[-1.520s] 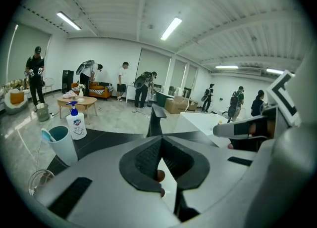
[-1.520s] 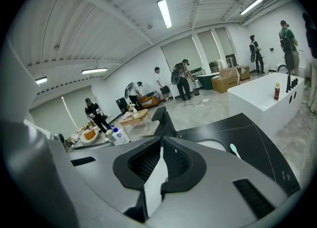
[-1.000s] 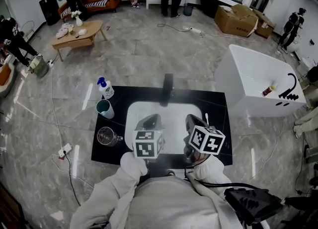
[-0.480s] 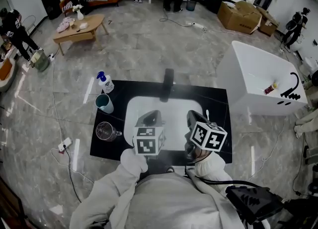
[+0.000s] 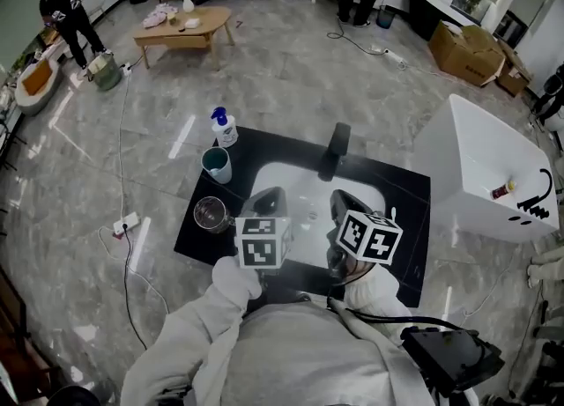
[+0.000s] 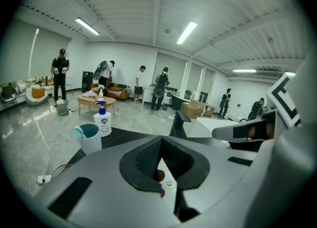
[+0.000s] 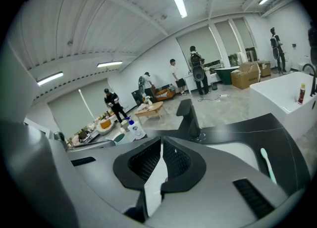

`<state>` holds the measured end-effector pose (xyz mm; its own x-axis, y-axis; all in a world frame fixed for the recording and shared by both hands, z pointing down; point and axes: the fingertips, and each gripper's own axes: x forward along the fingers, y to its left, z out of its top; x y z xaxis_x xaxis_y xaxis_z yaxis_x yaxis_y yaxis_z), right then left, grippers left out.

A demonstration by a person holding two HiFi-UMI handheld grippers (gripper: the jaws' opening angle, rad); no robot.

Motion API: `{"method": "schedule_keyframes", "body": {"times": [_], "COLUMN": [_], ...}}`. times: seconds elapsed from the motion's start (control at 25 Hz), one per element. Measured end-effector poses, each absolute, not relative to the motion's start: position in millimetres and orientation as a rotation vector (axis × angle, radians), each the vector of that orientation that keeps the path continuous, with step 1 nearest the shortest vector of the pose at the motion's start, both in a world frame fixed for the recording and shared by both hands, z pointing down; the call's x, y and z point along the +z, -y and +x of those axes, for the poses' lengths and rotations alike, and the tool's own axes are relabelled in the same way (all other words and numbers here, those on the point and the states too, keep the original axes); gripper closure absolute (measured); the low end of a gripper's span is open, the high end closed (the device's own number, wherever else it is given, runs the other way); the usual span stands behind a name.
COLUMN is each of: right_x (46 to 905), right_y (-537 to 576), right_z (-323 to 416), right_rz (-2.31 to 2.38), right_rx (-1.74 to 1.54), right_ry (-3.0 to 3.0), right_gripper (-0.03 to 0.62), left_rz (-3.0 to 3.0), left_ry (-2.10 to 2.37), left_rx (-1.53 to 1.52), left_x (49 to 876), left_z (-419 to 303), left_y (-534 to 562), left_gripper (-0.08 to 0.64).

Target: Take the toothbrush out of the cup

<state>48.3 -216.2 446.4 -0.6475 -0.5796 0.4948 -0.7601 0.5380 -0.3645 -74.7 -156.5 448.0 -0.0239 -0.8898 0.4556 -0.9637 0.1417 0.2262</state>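
A teal cup (image 5: 216, 165) stands on the left of the black counter (image 5: 411, 246), and a pale blue toothbrush head (image 6: 79, 132) shows inside the cup (image 6: 89, 138). A second, light green toothbrush (image 7: 267, 165) lies flat on the counter right of the white sink (image 5: 304, 210). My left gripper (image 5: 269, 201) hangs over the sink's front left, shut and empty, its jaws (image 6: 159, 145) pointing toward the faucet, with the cup off to their left. My right gripper (image 5: 343, 205) hovers over the sink's front right, shut with nothing in it (image 7: 161, 145).
A soap pump bottle (image 5: 224, 128) stands behind the cup, and a clear glass mug (image 5: 210, 214) sits in front of it. The black faucet (image 5: 337, 145) rises at the sink's back. A white bathtub (image 5: 493, 175) stands to the right. Several people stand far across the room.
The head view has swung, so the counter now sits further right and lower in the picture. Both grippers keep their places over the sink's front, jaws unchanged.
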Motion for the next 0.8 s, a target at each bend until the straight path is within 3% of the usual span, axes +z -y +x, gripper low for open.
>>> {"method": "schedule_keyframes", "body": {"times": [0.8], "right_x": [467.7], "right_y": [145.2], "right_z": [-151.0], "right_rz": [0.472], "right_rx": [0.672], "right_ry": [2.509], "right_gripper": [0.560], "left_rz": [1.215], "left_ry": [2.261], "left_rx": [0.060], "left_x": [457.6], "left_z": [-241.9], "left_y": [25.6], "left_gripper": [0.560]}}
